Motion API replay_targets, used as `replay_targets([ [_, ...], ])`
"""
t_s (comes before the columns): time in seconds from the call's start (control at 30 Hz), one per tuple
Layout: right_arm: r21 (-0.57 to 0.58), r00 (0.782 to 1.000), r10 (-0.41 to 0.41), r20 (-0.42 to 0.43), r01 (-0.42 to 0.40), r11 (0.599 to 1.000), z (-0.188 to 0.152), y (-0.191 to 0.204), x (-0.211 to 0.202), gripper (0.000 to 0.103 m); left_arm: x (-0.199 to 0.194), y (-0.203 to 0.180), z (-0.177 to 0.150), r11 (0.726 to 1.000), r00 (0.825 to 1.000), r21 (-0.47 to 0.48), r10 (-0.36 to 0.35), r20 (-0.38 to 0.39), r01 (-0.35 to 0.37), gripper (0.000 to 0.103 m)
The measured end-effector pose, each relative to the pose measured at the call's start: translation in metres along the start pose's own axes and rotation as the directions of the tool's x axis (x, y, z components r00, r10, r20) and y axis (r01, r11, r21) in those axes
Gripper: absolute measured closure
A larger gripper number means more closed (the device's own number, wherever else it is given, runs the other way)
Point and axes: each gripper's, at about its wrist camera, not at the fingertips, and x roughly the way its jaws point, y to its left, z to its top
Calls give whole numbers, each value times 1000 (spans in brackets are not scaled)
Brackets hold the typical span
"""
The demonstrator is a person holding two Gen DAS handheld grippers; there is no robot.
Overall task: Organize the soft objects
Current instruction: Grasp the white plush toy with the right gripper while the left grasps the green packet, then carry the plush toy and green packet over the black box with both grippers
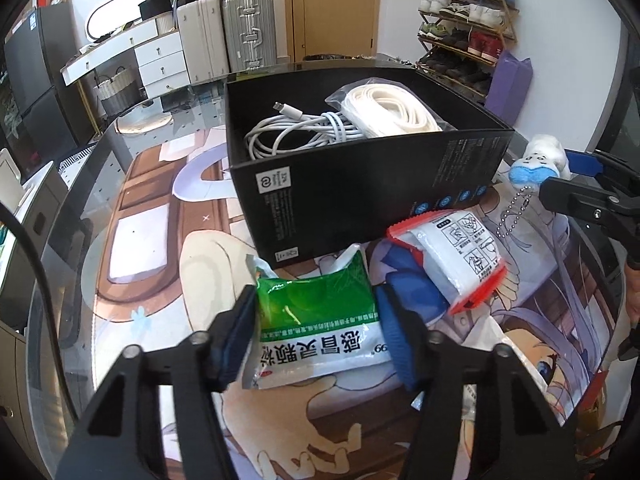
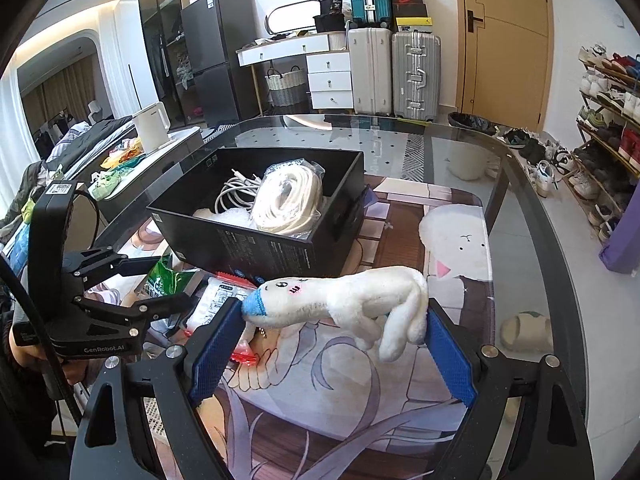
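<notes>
Plush rabbit (image 2: pixel 352 300) hangs crosswise between the right gripper (image 2: pixel 332 344) fingers, pinched at its blue-capped head on one pad and its bunched ears or legs on the other. It is carried clear of the bench (image 2: pixel 520 208), just in front of the near wall of the black box (image 2: pixel 280 248), probably so it can go over the rim and drop inside. A ball chain (image 1: pixel 514 216) dangles below the toy in the left wrist view and may catch on the box edge. The box already holds a coiled white cable (image 1: pixel 296 132) and a bagged white strap (image 1: pixel 384 108), which suggests it serves as the collecting place for the soft things.

Lower on the printed mat (image 1: pixel 152 240), the left gripper (image 1: pixel 316 336) has its fingers spread to either side of a green medicine sachet (image 1: pixel 316 320) that lies flat, its far end touching the box front. The blue pads sit close to the sachet's edges; whether they already press it I cannot tell, though the pouch does not look squeezed. A red-edged white packet (image 1: pixel 460 260) lies tilted just beside the sachet, against the box corner, outside both grippers. Judging by this, the sachet is next in line.
</notes>
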Motion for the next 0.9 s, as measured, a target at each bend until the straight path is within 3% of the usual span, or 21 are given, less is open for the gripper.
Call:
replay_targets([
  [0.37,-26,999,19,34,-18,1000,2,8,-6,14,-17,7,-5,999,998,-21,-36,42,37,52],
  [0.9,-58,989,59,137,-51,997,10,24,-23,14,-66,23,16,998,981,-52,-35,192,46,51],
])
